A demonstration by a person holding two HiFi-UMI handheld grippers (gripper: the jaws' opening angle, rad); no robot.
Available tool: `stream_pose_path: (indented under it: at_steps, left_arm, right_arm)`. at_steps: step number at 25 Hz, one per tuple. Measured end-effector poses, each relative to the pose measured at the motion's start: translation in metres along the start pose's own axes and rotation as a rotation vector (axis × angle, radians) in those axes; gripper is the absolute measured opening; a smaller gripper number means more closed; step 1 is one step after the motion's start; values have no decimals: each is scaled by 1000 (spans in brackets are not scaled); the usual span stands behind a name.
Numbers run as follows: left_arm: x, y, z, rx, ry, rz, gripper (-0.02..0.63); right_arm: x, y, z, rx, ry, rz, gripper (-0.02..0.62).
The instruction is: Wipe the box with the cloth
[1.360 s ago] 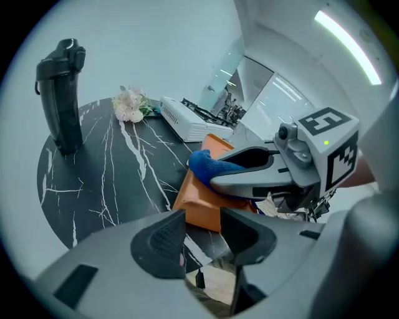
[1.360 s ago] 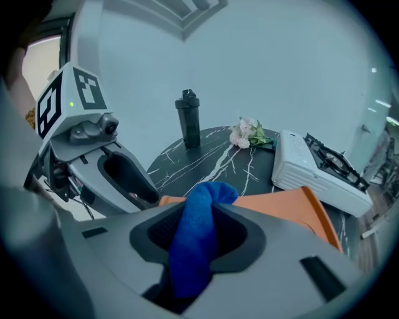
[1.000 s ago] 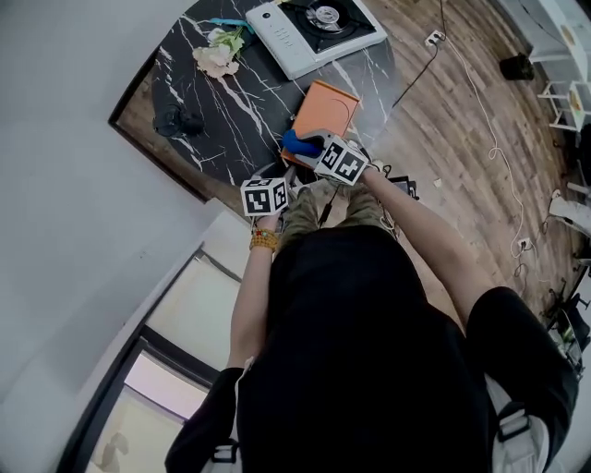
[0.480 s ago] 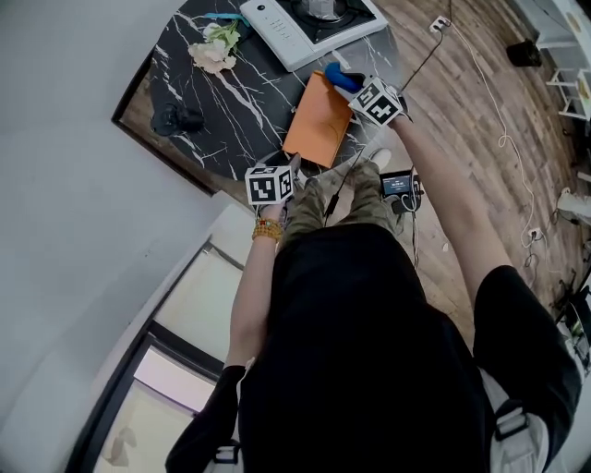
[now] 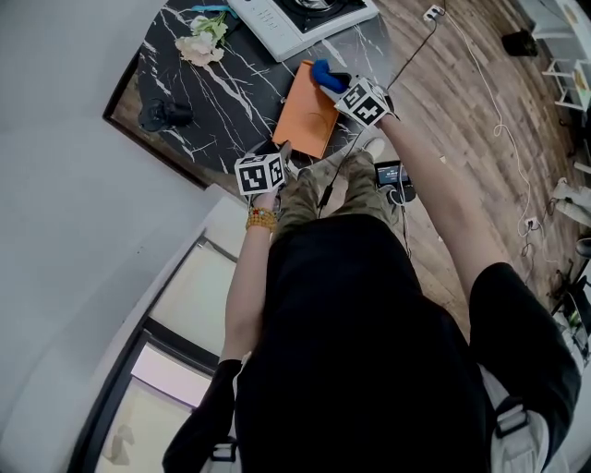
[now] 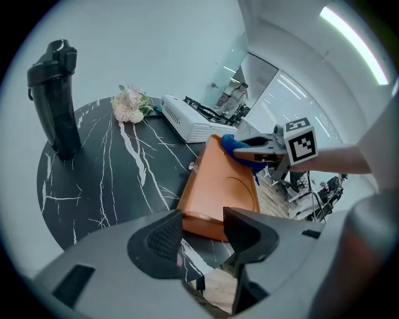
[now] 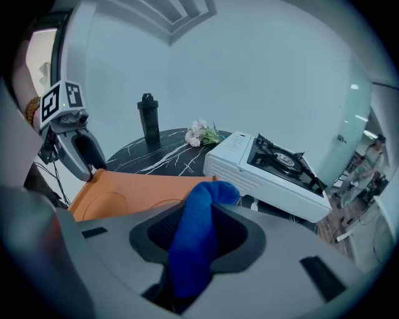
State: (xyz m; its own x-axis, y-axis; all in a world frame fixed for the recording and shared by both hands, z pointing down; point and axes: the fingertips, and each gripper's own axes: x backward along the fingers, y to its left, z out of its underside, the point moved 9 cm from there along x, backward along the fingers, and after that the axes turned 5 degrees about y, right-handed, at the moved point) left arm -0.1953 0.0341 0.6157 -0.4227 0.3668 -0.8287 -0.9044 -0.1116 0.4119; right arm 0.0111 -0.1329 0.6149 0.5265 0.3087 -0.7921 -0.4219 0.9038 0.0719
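Note:
An orange box lies flat on the black marble table. My right gripper is shut on a blue cloth, and the cloth's end rests on the box's far end beside the stove. In the right gripper view the cloth hangs between the jaws over the box. My left gripper sits at the box's near edge. Its jaws are opening, with that edge between them and small gaps at the pads. The left gripper view also shows the right gripper with the cloth.
A white single-burner stove stands just beyond the box. A bunch of pale flowers and a black bottle are on the table's left part. Cables and a small device lie on the wooden floor at right.
My right gripper has carried the blue cloth from the box's near end across the lid to its far end by the stove. The left gripper stayed at the near edge.

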Motion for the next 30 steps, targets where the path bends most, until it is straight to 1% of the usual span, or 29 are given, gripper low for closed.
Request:
stream_pose_path:
  at_steps: [4, 8, 10, 14, 16, 19, 21, 23, 27, 30]
  left_arm:
    - [-4, 1, -1, 18, -3, 1, 206]
    - [-9, 0, -3, 11, 3, -26, 206]
    - [-11, 1, -5, 7, 20, -33, 202]
    - [-14, 3, -9, 4, 65, -33, 200]
    - [-15, 3, -9, -12, 82, -44, 186]
    - [-14, 3, -8, -26, 88, -56, 184]
    - [-13, 1, -7, -18, 82, -61, 184]
    - [-12, 1, -8, -8, 74, -64, 184]
    - [-13, 4, -8, 22, 66, -65, 184]
    - [-15, -2, -9, 44, 56, -80, 184]
  right_arm:
    - [3, 14, -1, 17, 15, 16, 112]
    - [3, 38, 0, 34, 3, 5, 112]
    - [5, 52, 0, 45, 0, 5, 112]
    - [6, 72, 2, 39, -1, 36, 112]
    - [8, 75, 2, 32, 4, 32, 112]
    - [10, 82, 3, 36, 9, 14, 112]
    - [14, 90, 4, 54, 8, -11, 112]
    - [16, 103, 4, 99, 9, -55, 112]
    - [16, 141, 5, 240, 5, -177, 112]
    - [19, 156, 9, 297, -16, -260, 112]
